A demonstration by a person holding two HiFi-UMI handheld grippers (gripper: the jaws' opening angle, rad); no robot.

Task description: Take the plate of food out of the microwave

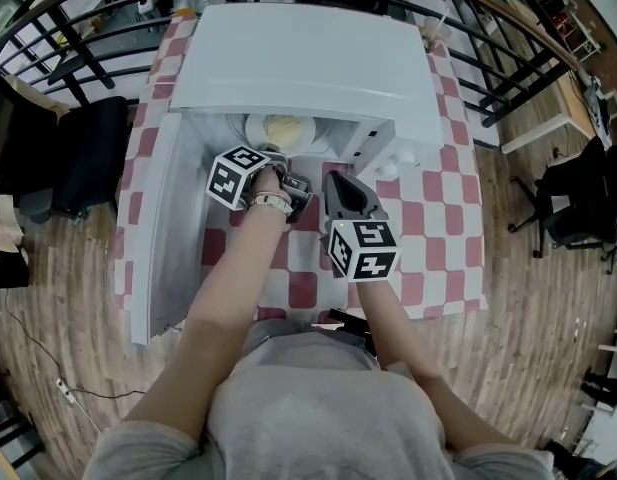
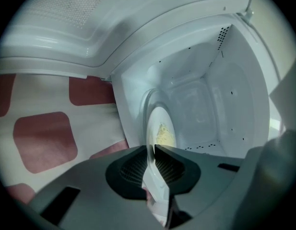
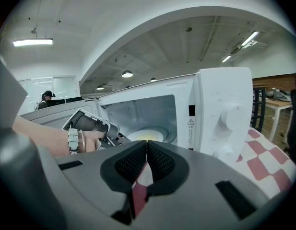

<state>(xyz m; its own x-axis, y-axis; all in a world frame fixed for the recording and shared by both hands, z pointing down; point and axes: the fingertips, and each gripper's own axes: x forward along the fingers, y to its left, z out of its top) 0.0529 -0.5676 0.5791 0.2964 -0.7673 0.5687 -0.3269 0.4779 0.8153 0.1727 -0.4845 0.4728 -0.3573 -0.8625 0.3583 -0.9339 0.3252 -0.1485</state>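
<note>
Fingers [image 2: 133,169] of the left gripper [image 2: 151,148] clench the near rim of the plate [image 2: 156,119], inside the microwave [image 1: 308,58] at twelve o'clock. So thin a bite may slip, tipping the food [image 2: 163,134]; the right gripper [image 3: 147,143], clenched empty at five o'clock, gives no support.

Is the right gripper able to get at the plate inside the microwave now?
Probably yes: the microwave door stands open, and the left gripper, shut on the plate by its rim, takes only the opening's left part.

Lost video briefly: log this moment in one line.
left gripper shut on plate rim | food plated inside microwave | right gripper shut, empty | door open
</note>
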